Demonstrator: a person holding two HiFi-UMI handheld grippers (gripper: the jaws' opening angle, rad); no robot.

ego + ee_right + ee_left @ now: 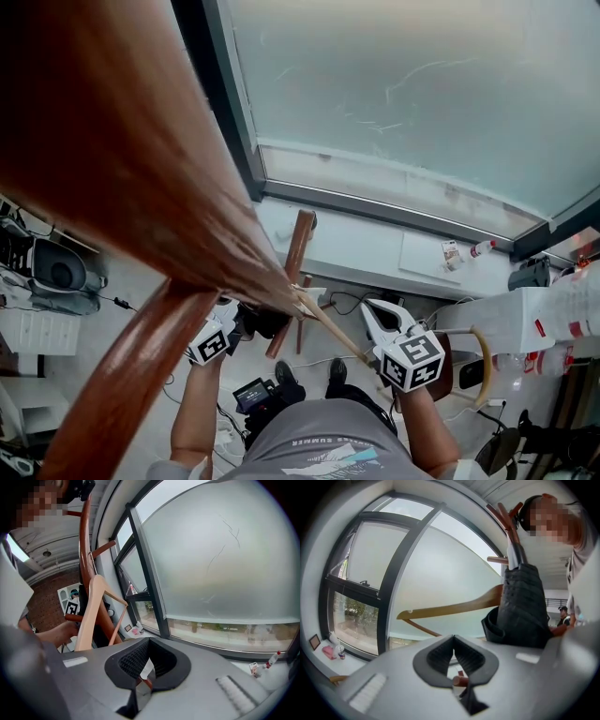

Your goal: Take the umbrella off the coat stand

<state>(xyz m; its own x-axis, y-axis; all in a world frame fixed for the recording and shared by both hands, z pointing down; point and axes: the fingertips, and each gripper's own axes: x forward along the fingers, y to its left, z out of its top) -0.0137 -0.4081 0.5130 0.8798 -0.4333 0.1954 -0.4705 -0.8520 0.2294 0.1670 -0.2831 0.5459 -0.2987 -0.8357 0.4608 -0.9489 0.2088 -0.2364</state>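
Umbrella (522, 603), dark and folded, hangs from the wooden coat stand (509, 522) in the right half of the left gripper view. It lies up and to the right of the left gripper (452, 641), clear of it and not between its jaws. Those jaws are drawn nearly together, leaving only a thin slit, and grip nothing. A wooden hanger (450, 609) runs leftward from behind the umbrella. The right gripper (147, 648) likewise has narrow jaws with nothing held. In its view the stand and hanger sit at the left edge, away from the jaws, and a frosted window (211, 564) fills the rest.
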